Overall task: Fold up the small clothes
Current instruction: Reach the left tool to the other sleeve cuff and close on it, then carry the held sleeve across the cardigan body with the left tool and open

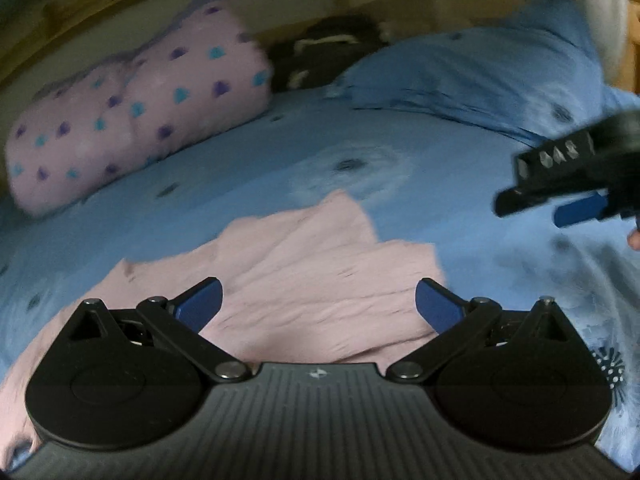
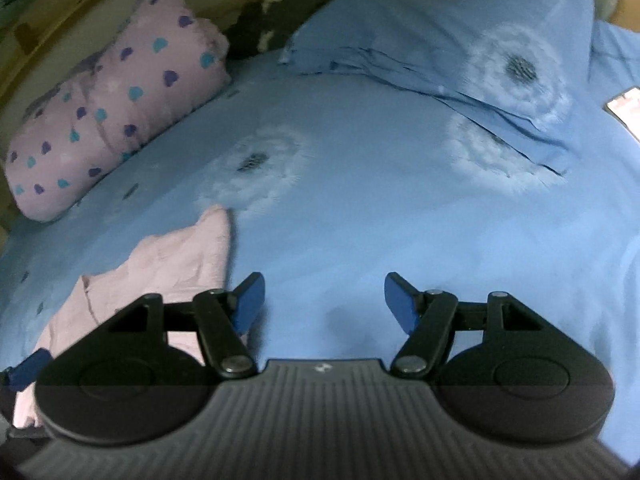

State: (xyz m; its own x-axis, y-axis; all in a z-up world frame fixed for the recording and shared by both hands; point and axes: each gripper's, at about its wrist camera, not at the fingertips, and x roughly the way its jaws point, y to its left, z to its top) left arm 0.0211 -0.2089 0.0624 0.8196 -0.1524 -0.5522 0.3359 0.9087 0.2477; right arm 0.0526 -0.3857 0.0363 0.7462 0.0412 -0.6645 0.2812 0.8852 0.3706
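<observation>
Pink cloth (image 1: 320, 276), a small crumpled garment, lies spread on the blue bedsheet (image 1: 248, 184) at the near side of the bed. In the left wrist view the left gripper (image 1: 319, 306) hovers directly over it with its blue-padded fingers (image 1: 200, 306) spread wide, nothing between them and no pad touching the fabric as far as the blurred picture lets one tell. The right gripper (image 1: 568, 204) shows at the right edge of that same view, above bare sheet and well clear of the garment, a fingertip of the person's hand just visible beneath it.

From the right wrist view the right gripper (image 2: 324, 304) also stands spread apart and empty, over plain blue sheet printed with pale dandelion heads; the pink cloth (image 2: 168, 264) sits to its left, partly behind the left finger linkage. A blue pad of the left gripper (image 2: 30, 368) pokes in at the far left edge, near the garment's near end.

Farther back, a lilac pillow (image 2: 116, 100) with purple and teal spots lies at the far left, a blue pillow (image 2: 460, 28) at the far right, and a dark bundle (image 2: 280, 0) sits between them against the headboard
</observation>
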